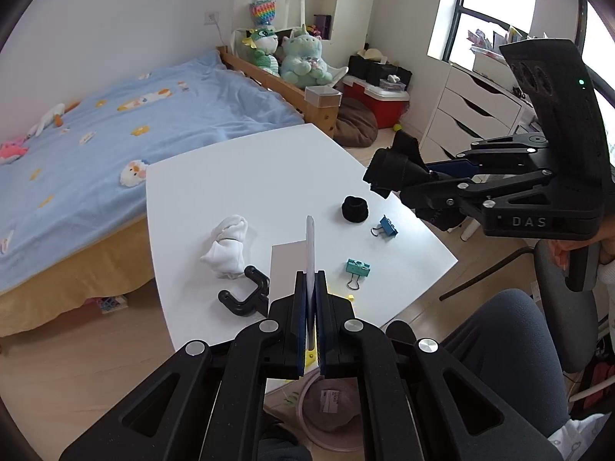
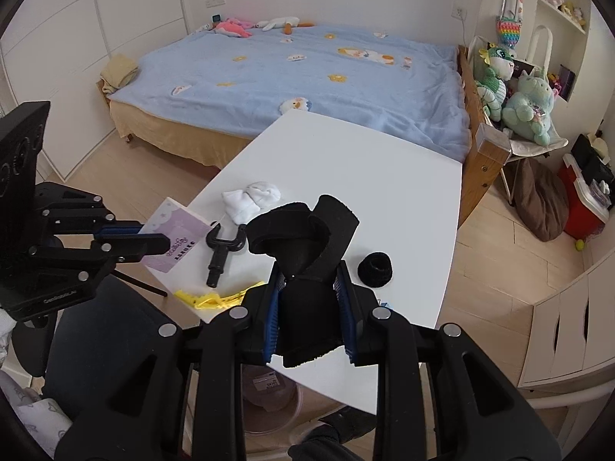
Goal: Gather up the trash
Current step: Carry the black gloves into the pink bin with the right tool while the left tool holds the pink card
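Note:
My left gripper (image 1: 310,288) is shut on a thin purple-and-white card (image 1: 310,247), seen edge-on; it shows flat in the right wrist view (image 2: 175,236), held over the white table's near-left edge (image 2: 384,161). My right gripper (image 2: 309,280) is shut on a black foam piece (image 2: 307,238) above the table's near side; it also shows in the left wrist view (image 1: 392,171). On the table lie a white sock bundle (image 1: 226,249), a black ring (image 1: 354,209), a blue binder clip (image 1: 387,226), a teal binder clip (image 1: 357,269), a black Y-shaped holder (image 2: 223,247) and a yellow clip (image 2: 215,297).
A pink-rimmed bin (image 1: 326,415) stands on the floor under the table's near edge. A blue-covered bed (image 2: 300,73) lies beyond the table, with plush toys (image 2: 526,103) beside it. White drawers (image 1: 472,107) and a red box (image 1: 380,101) are to the right. A chair (image 1: 565,307) is close by.

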### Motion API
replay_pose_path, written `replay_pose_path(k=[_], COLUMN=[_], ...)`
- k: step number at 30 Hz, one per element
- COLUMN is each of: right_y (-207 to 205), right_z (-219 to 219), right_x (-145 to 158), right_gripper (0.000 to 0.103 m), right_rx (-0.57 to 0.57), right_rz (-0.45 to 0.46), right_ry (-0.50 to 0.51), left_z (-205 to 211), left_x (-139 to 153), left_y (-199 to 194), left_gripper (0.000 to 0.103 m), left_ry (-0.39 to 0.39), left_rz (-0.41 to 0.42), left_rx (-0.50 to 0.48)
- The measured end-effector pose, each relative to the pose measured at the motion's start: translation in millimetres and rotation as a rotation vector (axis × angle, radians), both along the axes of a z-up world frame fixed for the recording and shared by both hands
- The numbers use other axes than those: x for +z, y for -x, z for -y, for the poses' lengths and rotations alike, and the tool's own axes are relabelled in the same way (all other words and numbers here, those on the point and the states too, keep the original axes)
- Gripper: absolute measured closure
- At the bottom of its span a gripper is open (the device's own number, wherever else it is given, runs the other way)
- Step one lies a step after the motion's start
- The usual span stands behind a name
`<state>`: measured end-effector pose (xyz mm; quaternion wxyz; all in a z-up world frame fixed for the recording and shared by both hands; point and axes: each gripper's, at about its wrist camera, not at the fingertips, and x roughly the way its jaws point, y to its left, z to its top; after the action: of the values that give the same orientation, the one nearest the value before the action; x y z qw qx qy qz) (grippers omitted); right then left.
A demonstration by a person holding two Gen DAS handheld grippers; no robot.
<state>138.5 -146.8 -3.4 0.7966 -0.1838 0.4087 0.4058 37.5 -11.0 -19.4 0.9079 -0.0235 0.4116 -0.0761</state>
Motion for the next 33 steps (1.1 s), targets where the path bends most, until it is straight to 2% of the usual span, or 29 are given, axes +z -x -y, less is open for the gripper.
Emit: replay_pose_path(k=[8, 18, 30, 33], right_y=[54.0, 107.7, 136.3, 137.3], right_z=[29.5, 50.4, 51.8, 49.2], right_x=[13.1, -4.0, -31.5, -34.8], right_gripper=[0.077, 0.077, 0.076, 0.071], right_rx=[0.018, 0.042, 0.070, 0.084], right_rz=[0.002, -0.067, -0.140, -0.152], right_ry=[-0.057, -0.068, -0.052, -0.058], left_z=[11.8, 24.7, 28.5, 26.3], left_x=[10.7, 7.1, -2.3, -2.2], left_y=[30.0, 63.7, 93.9, 96.2], left_gripper=[0.099, 0.099, 0.099, 0.099], left_ry=[-0.024, -0.017, 0.009, 0.011], left_rz=[0.025, 0.019, -0.005, -0.006], left_rx=[-0.017, -0.035, -0.031, -0.026])
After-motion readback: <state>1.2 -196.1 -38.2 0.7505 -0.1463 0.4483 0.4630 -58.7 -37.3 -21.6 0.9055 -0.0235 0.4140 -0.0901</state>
